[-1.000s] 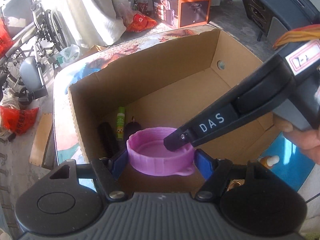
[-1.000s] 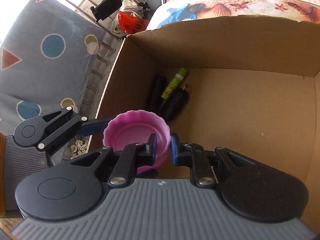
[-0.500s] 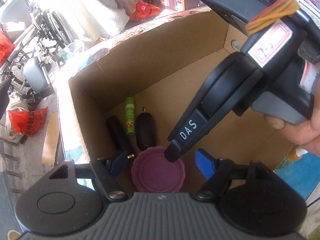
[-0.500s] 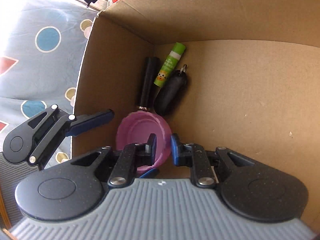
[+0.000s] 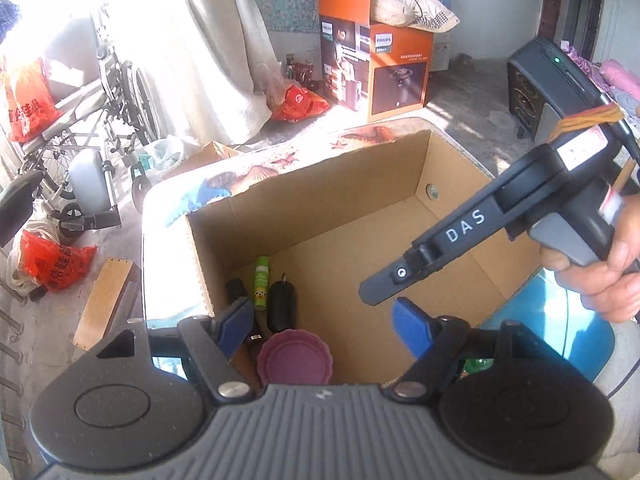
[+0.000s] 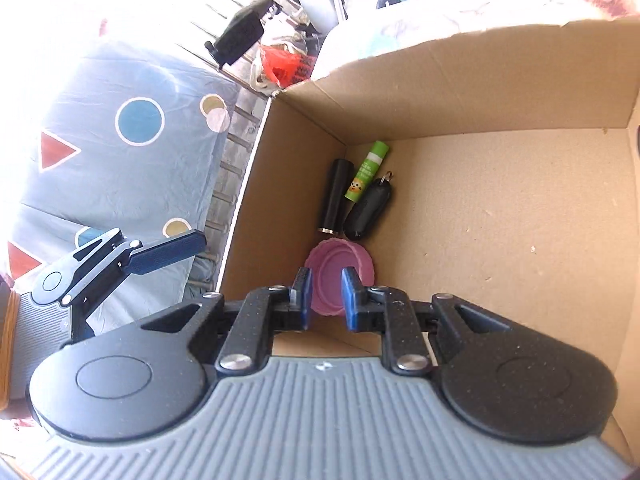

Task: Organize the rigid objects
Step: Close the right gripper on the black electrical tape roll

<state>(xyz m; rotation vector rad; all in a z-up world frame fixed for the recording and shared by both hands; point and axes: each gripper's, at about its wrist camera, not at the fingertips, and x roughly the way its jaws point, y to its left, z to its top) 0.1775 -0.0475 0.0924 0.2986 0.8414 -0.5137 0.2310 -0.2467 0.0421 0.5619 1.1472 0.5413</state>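
With your left gripper (image 5: 322, 320) spread wide and empty and your right gripper (image 6: 325, 300) nearly closed on nothing, the pink lid (image 6: 340, 276) lies released on the cardboard box (image 6: 500, 216) floor. It sits just beside the black cylinder (image 6: 335, 196), green glue stick (image 6: 366, 172) and black key fob (image 6: 370, 210), so the rigid pieces stay grouped in one corner.

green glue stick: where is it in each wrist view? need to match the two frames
Left wrist: green glue stick lies left of centre on the floor of the cardboard box, between two black items.
Right wrist: green glue stick lies just above centre, in the box's far corner.
Shared landmark: the pink lid lying nearer the camera than the stick.
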